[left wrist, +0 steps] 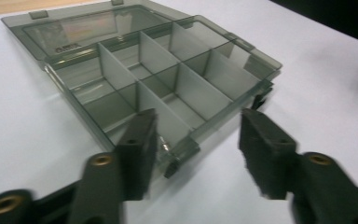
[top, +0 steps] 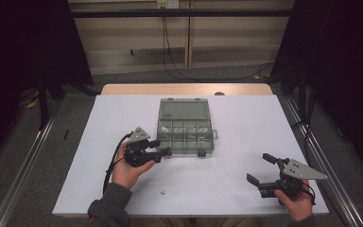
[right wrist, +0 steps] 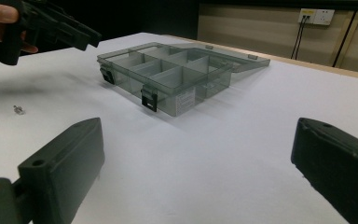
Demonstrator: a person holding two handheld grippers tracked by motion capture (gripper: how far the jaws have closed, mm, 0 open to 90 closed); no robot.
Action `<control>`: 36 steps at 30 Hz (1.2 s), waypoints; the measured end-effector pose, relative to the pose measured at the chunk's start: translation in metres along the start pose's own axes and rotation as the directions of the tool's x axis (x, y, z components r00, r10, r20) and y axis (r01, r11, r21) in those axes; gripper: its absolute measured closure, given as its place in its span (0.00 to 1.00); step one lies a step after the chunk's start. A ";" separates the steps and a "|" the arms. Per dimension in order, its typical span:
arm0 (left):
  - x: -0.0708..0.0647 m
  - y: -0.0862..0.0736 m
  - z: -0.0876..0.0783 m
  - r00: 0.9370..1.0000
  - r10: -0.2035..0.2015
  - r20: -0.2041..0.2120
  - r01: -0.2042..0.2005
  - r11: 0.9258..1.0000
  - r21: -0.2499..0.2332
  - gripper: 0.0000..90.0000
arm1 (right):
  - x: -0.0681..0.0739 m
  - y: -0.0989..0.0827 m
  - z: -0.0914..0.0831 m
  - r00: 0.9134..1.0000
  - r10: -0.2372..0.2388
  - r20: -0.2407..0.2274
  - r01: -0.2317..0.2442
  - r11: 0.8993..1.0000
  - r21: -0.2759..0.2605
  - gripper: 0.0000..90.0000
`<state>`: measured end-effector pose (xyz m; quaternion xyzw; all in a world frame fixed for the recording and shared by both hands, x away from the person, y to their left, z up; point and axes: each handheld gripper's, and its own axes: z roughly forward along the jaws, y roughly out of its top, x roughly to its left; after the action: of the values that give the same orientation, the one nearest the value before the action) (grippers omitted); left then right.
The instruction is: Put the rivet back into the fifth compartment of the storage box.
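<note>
A clear grey compartment box [top: 185, 128] lies at the table's middle with its lid folded back flat. My left gripper [top: 161, 147] hovers at the box's front left corner, jaws apart with nothing pressed between them. In the left gripper view the gripper [left wrist: 200, 149] straddles a front latch [left wrist: 182, 154] of the box [left wrist: 168, 84]. A small shiny piece [left wrist: 164, 143] lies in the nearest compartment beside the left jaw. My right gripper [top: 259, 167] rests wide open and empty at the front right. From the right gripper [right wrist: 200, 154], the box [right wrist: 168, 79] is well ahead.
A small screw [top: 163, 192] lies loose on the white table [top: 246, 118] near the front edge, also shown as the screw [right wrist: 17, 110] in the right gripper view. Metal rails run along both sides of the table. Cables hang from a wall socket behind.
</note>
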<state>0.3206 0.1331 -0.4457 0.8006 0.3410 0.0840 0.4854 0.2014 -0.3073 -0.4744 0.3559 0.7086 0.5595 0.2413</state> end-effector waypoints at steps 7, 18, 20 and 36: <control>-0.008 -0.010 -0.005 0.999 -0.010 0.048 0.011 0.999 -0.037 0.24 | 0.000 0.000 0.000 1.000 0.000 -0.001 0.000 1.000 0.001 0.03; -0.018 -0.027 -0.012 0.997 0.010 0.079 -0.008 0.999 -0.033 0.15 | 0.000 0.000 0.000 1.000 -0.002 -0.002 0.002 1.000 0.001 0.03; -0.019 -0.029 -0.013 0.997 0.010 0.073 -0.008 0.999 -0.033 0.15 | 0.000 0.000 0.000 1.000 -0.002 -0.002 0.002 1.000 0.002 0.03; -0.026 -0.039 -0.024 0.995 0.039 0.090 -0.036 0.999 -0.029 0.15 | 0.001 0.000 0.000 1.000 0.002 -0.001 -0.002 1.000 -0.001 0.03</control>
<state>0.2717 0.1453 -0.4612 0.8031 0.3025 0.0616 0.5096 0.2011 -0.3067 -0.4746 0.3563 0.7082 0.5600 0.2406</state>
